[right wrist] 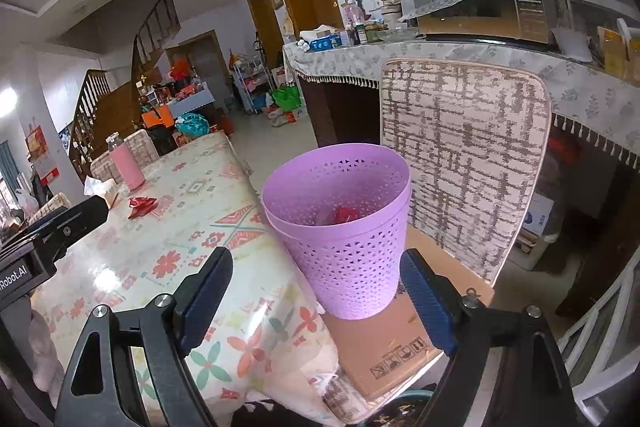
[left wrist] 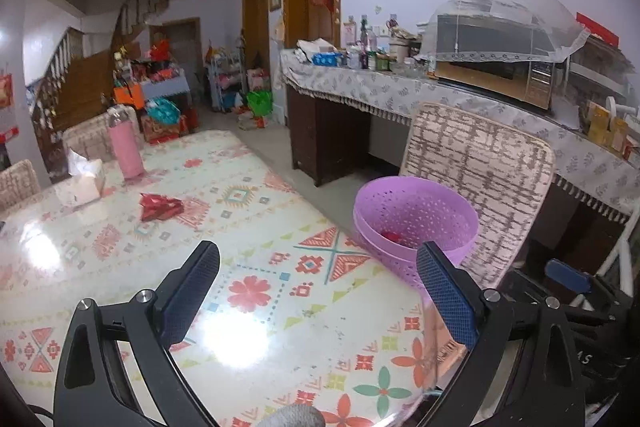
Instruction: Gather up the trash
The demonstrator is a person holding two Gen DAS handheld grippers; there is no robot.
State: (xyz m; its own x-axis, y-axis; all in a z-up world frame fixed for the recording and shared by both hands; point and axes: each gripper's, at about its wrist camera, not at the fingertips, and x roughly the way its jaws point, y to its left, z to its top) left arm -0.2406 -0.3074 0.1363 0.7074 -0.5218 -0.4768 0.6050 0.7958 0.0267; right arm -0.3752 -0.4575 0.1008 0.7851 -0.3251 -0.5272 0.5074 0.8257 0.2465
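Both of your grippers hang empty, jaws spread wide, with one red wrapper left on the table.

Your left gripper [left wrist: 318,269] hovers over the near part of the table [left wrist: 256,331], its jaws apart with nothing between them. Your right gripper [right wrist: 316,275] is by the table's right edge, jaws just as wide, pointing at the purple basket [right wrist: 344,227] without touching it. That basket stands on a cardboard box [right wrist: 394,343] just beside the right edge, in front of a chair back [right wrist: 464,155], and something red [right wrist: 347,214] lies inside it. The crumpled red wrapper [left wrist: 160,207] lies toward the table's far left, well apart from both grippers. Beyond it, near the far left corner, stand a pink bottle [left wrist: 125,147] and a tissue box [left wrist: 82,183].
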